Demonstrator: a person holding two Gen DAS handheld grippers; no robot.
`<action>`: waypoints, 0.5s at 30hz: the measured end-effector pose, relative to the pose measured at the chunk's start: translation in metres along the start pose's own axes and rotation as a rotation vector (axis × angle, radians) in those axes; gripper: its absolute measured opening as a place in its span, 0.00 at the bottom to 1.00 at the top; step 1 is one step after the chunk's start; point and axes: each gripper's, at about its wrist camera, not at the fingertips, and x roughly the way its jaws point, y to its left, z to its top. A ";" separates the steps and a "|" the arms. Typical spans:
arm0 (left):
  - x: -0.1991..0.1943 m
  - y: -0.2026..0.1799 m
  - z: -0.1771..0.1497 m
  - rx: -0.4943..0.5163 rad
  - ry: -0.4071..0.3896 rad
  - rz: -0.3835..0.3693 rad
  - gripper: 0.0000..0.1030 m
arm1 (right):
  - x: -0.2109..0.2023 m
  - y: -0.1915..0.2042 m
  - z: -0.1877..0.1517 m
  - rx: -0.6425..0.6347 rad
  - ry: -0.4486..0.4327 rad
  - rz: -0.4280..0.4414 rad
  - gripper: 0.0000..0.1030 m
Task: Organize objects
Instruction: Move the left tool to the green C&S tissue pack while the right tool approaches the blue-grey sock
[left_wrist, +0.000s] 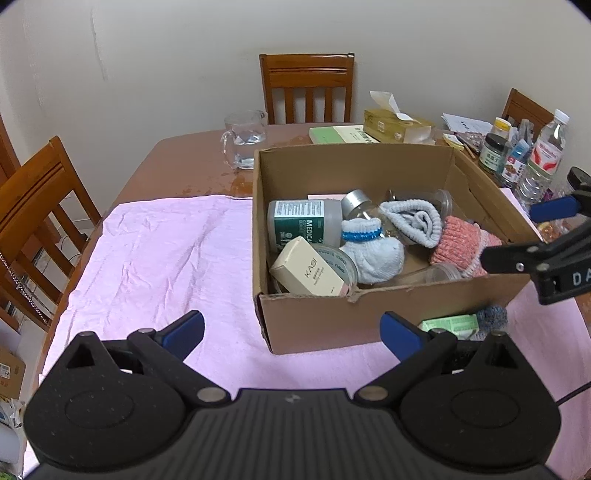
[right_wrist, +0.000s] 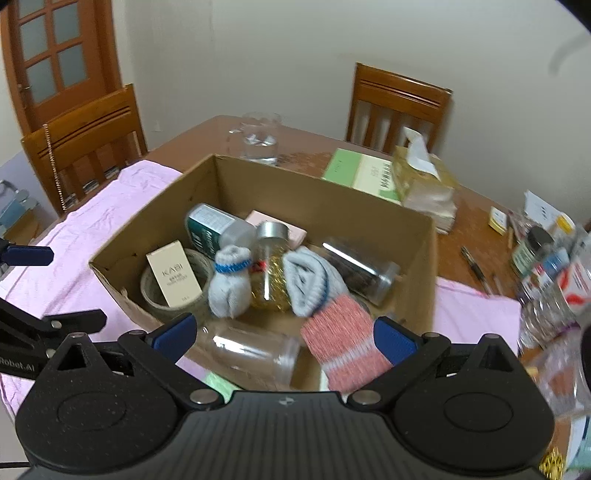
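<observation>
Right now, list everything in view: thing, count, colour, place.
cardboard box: 1, brown, on pink cloth
pink cloth: 1, covering the table's near part
rolled socks: 3, white-blue, pale blue, pink-red, in box
medical bottle: 1, green-labelled, lying in box
KABI carton: 1, cream, in box
glass mug: 1, clear, behind box
tissue pack: 1, yellow, far side
wooden chairs: 3, brown
left gripper: open, empty
right gripper: open, over box

bottles blurred, green packet half hidden
</observation>
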 end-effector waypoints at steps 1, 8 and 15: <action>-0.001 0.000 -0.001 0.002 0.002 -0.002 0.98 | -0.002 -0.001 -0.004 0.005 0.001 -0.010 1.00; -0.003 -0.003 -0.010 0.019 0.014 -0.009 0.98 | -0.011 0.001 -0.031 0.000 0.006 -0.077 1.00; -0.005 -0.005 -0.018 0.028 0.029 -0.011 0.98 | 0.005 0.003 -0.059 0.000 0.077 -0.118 1.00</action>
